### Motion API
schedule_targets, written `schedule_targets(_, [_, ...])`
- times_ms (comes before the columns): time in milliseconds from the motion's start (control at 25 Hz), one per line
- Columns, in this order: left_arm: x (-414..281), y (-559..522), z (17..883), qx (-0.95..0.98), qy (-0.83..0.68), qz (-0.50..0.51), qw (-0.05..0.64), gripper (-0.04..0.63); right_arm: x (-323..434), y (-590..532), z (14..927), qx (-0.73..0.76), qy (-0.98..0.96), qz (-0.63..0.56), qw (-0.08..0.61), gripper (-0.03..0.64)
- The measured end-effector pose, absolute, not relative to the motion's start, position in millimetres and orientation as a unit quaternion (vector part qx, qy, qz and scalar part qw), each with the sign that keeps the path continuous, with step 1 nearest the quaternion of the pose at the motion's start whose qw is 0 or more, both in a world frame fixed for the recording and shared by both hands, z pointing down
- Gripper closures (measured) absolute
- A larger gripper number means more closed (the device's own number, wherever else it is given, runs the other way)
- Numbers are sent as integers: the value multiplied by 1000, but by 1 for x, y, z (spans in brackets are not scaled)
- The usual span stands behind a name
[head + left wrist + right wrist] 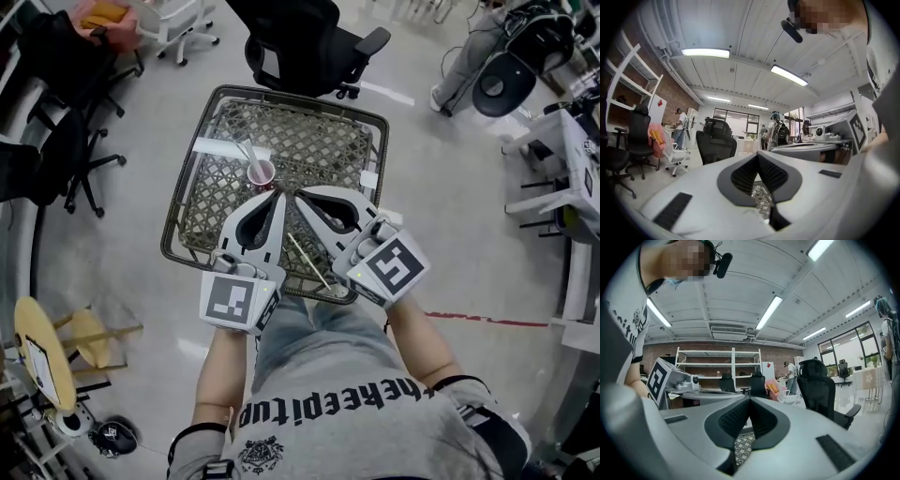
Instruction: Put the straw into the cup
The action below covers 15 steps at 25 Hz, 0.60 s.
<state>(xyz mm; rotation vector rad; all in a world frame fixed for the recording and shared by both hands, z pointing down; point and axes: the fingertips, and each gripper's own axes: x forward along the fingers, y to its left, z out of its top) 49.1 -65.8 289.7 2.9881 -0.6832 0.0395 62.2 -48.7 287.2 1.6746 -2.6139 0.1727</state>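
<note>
1. Progress is looking close to complete: as far as the head view is showing, a thin clear straw (247, 153) is standing in the small pink cup (262, 172), so the main step is appearing done.
2. The cup is sitting upright on the woven lattice table (309, 131), toward its far half and just beyond the tips of both tongs.
3. The straw's long axis is slanting from the cup's mouth up and to the left in the head view. Its lower end is resting inside the cup, and its free end is pointing toward the table's far-left corner, over a white paper strip (217, 146) lying beside the cup.
4. The left tongs (277, 194) are sitting closed and empty. Their pads are meeting at the tip in the left gripper view, with only lattice showing through the gap behind.
5. The right tongs (299, 198) are likewise closed on nothing, tips touching.
6. A pale thin stick (307, 260) is lying flat on the table's near part between the two grippers, and I am not able to tell whether it is a second straw.
7. In my judgement, little is remaining beyond keeping both tongs clear of the cup so the leaning straw is not tipping it.
</note>
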Motion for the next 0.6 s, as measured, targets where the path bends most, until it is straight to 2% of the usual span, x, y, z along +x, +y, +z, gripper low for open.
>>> schedule_targets(600, [43,-40,278,972,-234,18,23,568,56,-24,265,526,-850,28,-8,621])
